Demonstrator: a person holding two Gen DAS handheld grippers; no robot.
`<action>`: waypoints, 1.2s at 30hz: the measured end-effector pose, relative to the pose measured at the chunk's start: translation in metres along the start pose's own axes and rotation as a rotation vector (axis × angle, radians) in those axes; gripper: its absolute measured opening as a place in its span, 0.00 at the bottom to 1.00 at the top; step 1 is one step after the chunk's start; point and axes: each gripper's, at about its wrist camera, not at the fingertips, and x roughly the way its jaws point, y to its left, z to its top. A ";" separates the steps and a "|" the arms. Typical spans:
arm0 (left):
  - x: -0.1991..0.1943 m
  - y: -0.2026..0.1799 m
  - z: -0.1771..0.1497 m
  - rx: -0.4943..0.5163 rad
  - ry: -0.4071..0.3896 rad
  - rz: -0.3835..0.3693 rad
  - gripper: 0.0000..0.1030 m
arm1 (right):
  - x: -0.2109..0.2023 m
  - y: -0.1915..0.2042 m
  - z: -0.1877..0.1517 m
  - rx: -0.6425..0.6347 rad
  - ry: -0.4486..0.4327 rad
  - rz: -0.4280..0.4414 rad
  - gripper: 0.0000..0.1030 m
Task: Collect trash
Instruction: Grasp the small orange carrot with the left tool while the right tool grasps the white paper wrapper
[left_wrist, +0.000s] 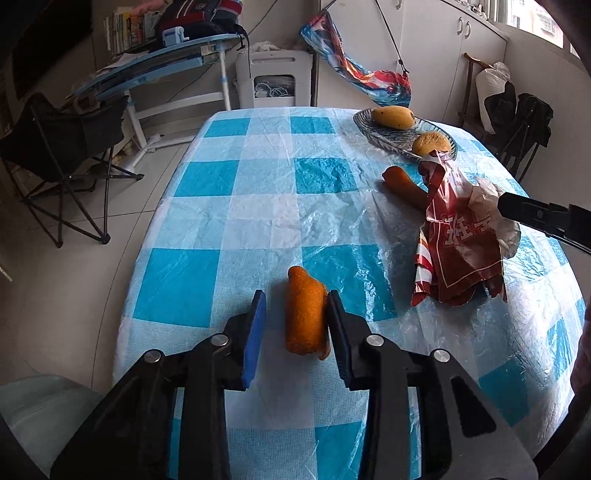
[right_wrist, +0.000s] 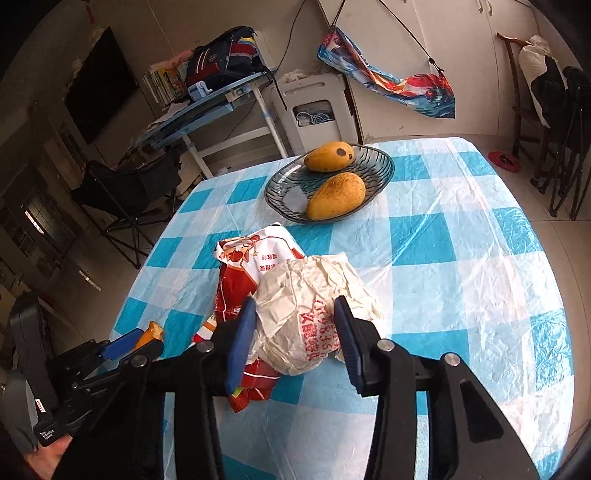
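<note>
An orange peel piece lies on the blue-checked table between the jaws of my left gripper. The right pad touches the peel; a gap shows at the left pad, so the gripper is open. A second orange piece lies farther back beside a red printed bag. In the right wrist view my right gripper is shut on a crumpled white paper wrapper, both pads against it. The wrapper rests on the red bag. The left gripper shows at the lower left.
A glass dish with two mangoes stands at the table's far side. A black folding chair and a blue desk stand on the floor left of the table. The table's near-left edge is close to the left gripper.
</note>
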 end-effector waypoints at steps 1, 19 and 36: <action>0.000 0.000 0.000 -0.006 -0.004 -0.010 0.19 | -0.003 -0.007 0.001 0.026 -0.003 0.007 0.22; -0.107 0.015 -0.045 -0.134 -0.178 -0.175 0.17 | -0.096 0.007 -0.060 0.203 -0.103 0.308 0.17; -0.192 -0.008 -0.112 -0.065 -0.225 -0.169 0.17 | -0.127 0.067 -0.189 0.041 0.186 0.323 0.20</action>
